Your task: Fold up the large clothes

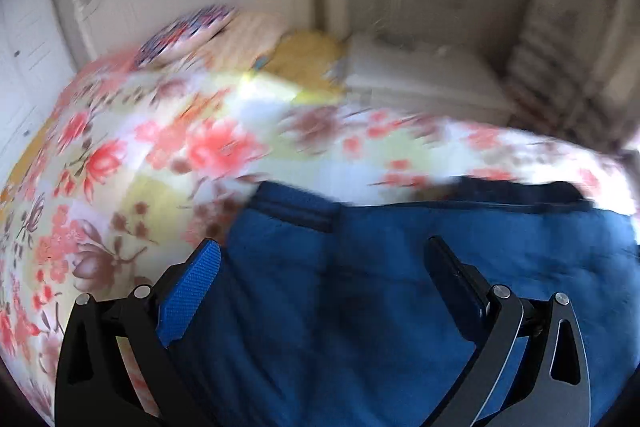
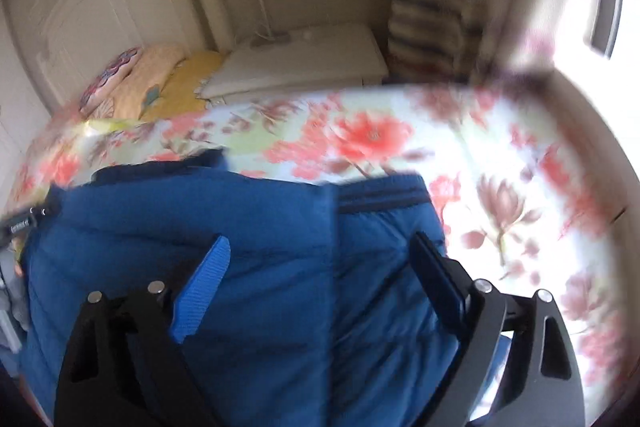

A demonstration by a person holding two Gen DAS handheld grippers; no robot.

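Note:
A large blue padded jacket (image 1: 360, 287) lies on a bed with a floral cover (image 1: 120, 155). In the left wrist view my left gripper (image 1: 324, 251) is open above the jacket, near its left edge and a dark ribbed cuff (image 1: 296, 211). In the right wrist view the jacket (image 2: 260, 227) fills the lower middle, with a folded edge running down its centre and a dark striped cuff (image 2: 384, 199) at the upper right. My right gripper (image 2: 320, 247) is open above it, holding nothing. Both views are blurred.
Pillows (image 2: 160, 83) lie at the head of the bed by a white headboard (image 2: 120, 7). A white bedside cabinet (image 2: 304, 63) stands to the right of them. A striped curtain (image 2: 432, 15) and a bright window (image 2: 624, 27) are at the right.

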